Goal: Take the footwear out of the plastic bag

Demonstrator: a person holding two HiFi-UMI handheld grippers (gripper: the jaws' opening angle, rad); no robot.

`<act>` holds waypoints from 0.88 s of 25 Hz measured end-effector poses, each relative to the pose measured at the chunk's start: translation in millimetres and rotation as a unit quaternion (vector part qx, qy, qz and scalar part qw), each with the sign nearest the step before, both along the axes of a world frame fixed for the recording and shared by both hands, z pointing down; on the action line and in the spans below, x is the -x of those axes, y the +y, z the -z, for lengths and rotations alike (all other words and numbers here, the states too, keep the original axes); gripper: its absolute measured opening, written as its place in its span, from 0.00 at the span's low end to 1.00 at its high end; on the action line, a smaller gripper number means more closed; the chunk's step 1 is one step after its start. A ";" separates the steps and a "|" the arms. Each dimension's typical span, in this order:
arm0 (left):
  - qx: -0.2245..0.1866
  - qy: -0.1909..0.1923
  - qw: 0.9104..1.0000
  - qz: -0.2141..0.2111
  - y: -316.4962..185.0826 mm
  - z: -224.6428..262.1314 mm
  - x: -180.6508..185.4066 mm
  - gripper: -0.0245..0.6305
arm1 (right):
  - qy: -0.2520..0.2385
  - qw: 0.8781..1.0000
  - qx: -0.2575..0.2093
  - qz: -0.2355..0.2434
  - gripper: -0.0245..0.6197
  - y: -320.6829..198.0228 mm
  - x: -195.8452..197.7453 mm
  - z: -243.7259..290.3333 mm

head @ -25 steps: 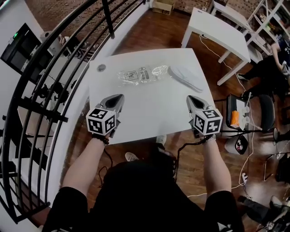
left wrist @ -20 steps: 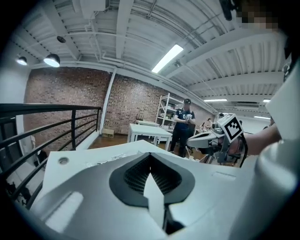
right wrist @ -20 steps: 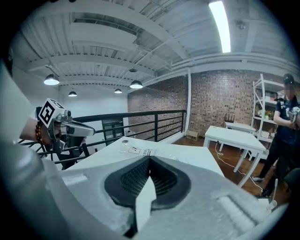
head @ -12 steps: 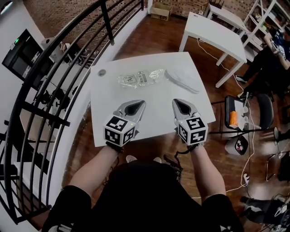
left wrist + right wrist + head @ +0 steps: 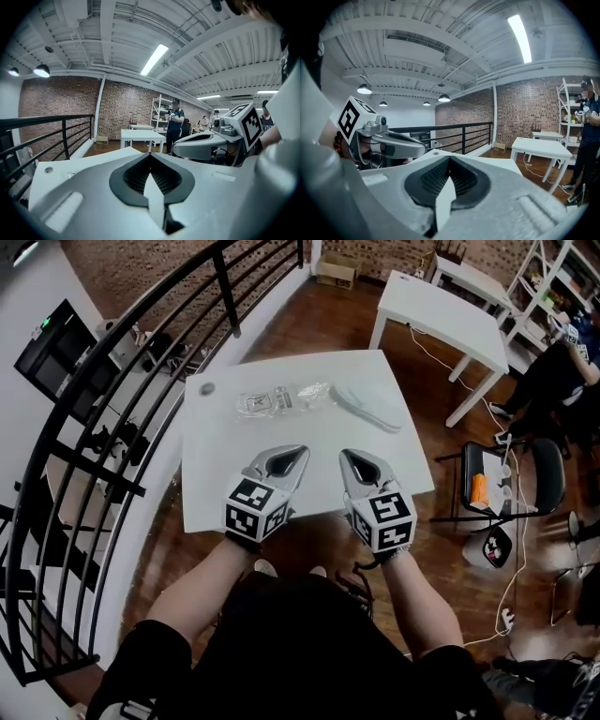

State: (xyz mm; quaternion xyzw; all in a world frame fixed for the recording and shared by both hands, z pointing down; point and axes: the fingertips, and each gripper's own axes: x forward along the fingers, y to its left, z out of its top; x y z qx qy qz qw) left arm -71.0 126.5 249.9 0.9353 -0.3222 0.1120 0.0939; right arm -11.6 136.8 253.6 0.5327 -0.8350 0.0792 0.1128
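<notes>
A pale grey slipper (image 5: 368,404) lies on the white table (image 5: 216,493) at its far right. Just left of it lies a crumpled clear plastic bag (image 5: 281,399) with printed labels; whether the two touch I cannot tell. Both grippers hover side by side over the table's near edge, well short of the bag. My left gripper (image 5: 296,453) is shut and empty, with its jaws meeting in the left gripper view (image 5: 150,157). My right gripper (image 5: 349,456) is also shut with nothing in it, as the right gripper view (image 5: 449,161) confirms.
A small grey disc (image 5: 206,388) sits at the table's far left corner. A black railing (image 5: 103,427) curves along the left. A second white table (image 5: 441,306) stands behind on the right, with a chair (image 5: 487,479) and cables on the wooden floor. A person (image 5: 174,123) stands by distant shelves.
Both grippers have swung inward from the table's near corners and now sit close together at the middle of the near edge. The bag and slipper have not moved on the table.
</notes>
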 end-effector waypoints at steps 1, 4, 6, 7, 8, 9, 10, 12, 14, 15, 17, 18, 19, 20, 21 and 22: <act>-0.001 -0.001 1.000 0.000 1.9 0.2 -1.7 0.06 | 0.001 1.000 -0.002 0.001 0.03 2.0 0.6 1.6; 0.000 -0.005 1.000 -0.009 8.6 -2.8 -5.1 0.06 | 0.000 1.000 -0.006 -0.002 0.03 7.0 4.2 3.9; 0.001 -0.008 1.000 -0.016 11.9 -4.1 -6.3 0.06 | -0.001 1.000 -0.008 -0.007 0.03 10.3 7.0 5.5; 0.000 -0.010 1.000 -0.020 13.0 -3.4 -6.7 0.06 | -0.002 1.000 -0.009 -0.010 0.03 11.7 8.2 6.7; -0.003 -0.012 1.000 -0.024 14.1 -2.1 -6.6 0.06 | -0.002 1.000 -0.010 -0.013 0.03 13.0 9.7 8.0; -0.007 -0.014 0.999 -0.028 15.1 -0.3 -6.0 0.06 | -0.002 1.000 -0.012 -0.016 0.03 14.2 11.5 9.3; -0.011 -0.016 0.999 -0.031 15.7 1.6 -4.9 0.06 | -0.002 1.000 -0.014 -0.020 0.03 14.9 13.7 10.6; -0.017 -0.018 0.999 -0.036 15.9 3.6 -1.8 0.06 | -0.003 0.999 -0.018 -0.028 0.03 16.0 17.9 12.3; -0.023 -0.018 0.999 -0.037 16.4 7.0 1.1 0.06 | -0.003 0.999 -0.020 -0.035 0.03 17.8 21.7 12.8; -0.025 -0.017 0.999 -0.038 17.3 10.1 2.2 0.06 | -0.002 0.999 -0.021 -0.038 0.03 18.6 23.6 13.1; -0.028 -0.019 0.999 -0.042 18.3 9.8 5.8 0.06 | 0.000 0.999 -0.022 -0.043 0.03 19.0 27.2 13.8; -0.030 -0.022 0.998 -0.043 17.6 7.4 8.5 0.06 | 0.000 0.999 -0.022 -0.044 0.03 19.0 29.1 14.1; -0.033 -0.023 0.998 -0.042 16.8 6.4 10.8 0.06 | 0.000 0.999 -0.023 -0.045 0.03 18.9 31.1 14.6; -0.034 -0.023 0.998 -0.042 16.1 7.3 12.5 0.06 | 0.001 0.999 -0.024 -0.045 0.03 18.6 33.5 15.4; -0.036 -0.022 0.998 -0.041 15.5 8.7 14.1 0.06 | 0.001 0.999 -0.026 -0.045 0.03 18.4 36.0 16.4; -0.037 -0.021 0.998 -0.040 14.9 10.2 15.6 0.06 | 0.002 0.999 -0.028 -0.045 0.03 18.1 38.6 17.4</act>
